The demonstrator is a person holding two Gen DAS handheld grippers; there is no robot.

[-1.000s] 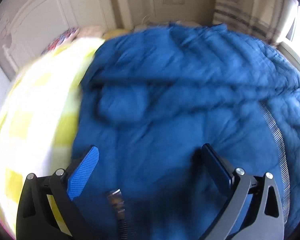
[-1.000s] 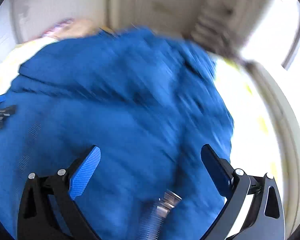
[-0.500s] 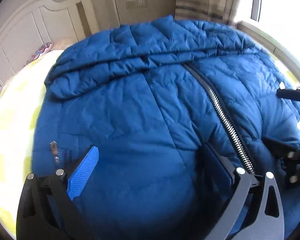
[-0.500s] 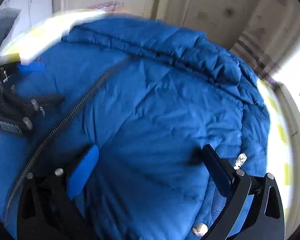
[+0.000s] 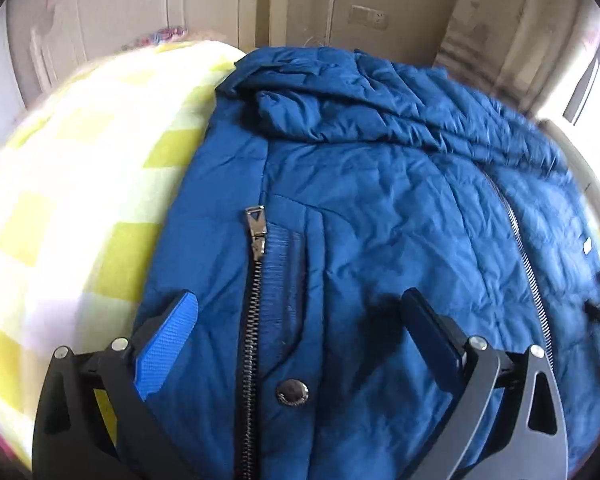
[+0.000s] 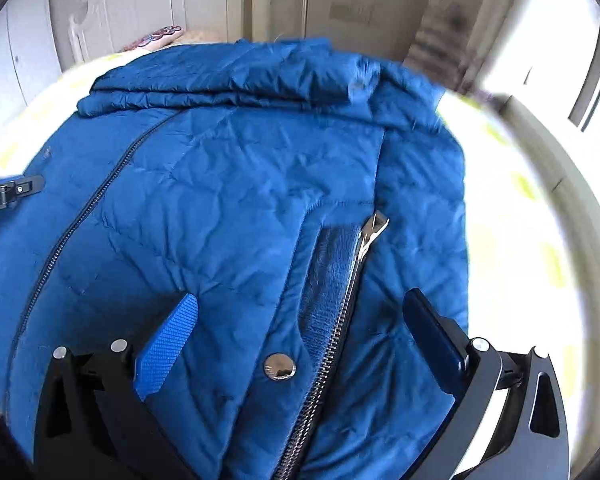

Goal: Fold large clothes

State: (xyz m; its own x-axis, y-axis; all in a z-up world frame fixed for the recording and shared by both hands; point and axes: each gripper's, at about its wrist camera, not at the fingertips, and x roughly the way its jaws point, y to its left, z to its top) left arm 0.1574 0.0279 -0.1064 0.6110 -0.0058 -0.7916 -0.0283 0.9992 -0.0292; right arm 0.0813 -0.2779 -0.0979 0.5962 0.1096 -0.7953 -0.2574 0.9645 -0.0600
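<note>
Currently both tongs stand wide apart and grip nothing. The left tongs (image 5: 300, 332) hang over the left front panel of the blue padded jacket (image 5: 380, 208), with a pocket zipper (image 5: 255, 280) and a metal snap button (image 5: 292, 393) lying between the two fingers; whether the fingers (image 5: 168, 344) touch the fabric cannot be told. The right tongs (image 6: 300, 332) hang over the right front panel, where a second pocket zipper (image 6: 340, 320) and snap button (image 6: 280, 367) lie between the fingers.

The jacket lies spread front-up on a bed, its main zipper (image 6: 72, 220) closed down the middle and its hood (image 6: 220, 76) bunched at the far end. It rests on a bedspread (image 5: 80, 200) checked in yellow and white. Beyond the hood stand a white panelled headboard (image 6: 140, 12), a patterned pillow (image 6: 164, 36) and a beige wall with a socket plate (image 5: 368, 18). A striped curtain (image 5: 480, 20) and a bright window (image 6: 560, 40) occupy the right side.
</note>
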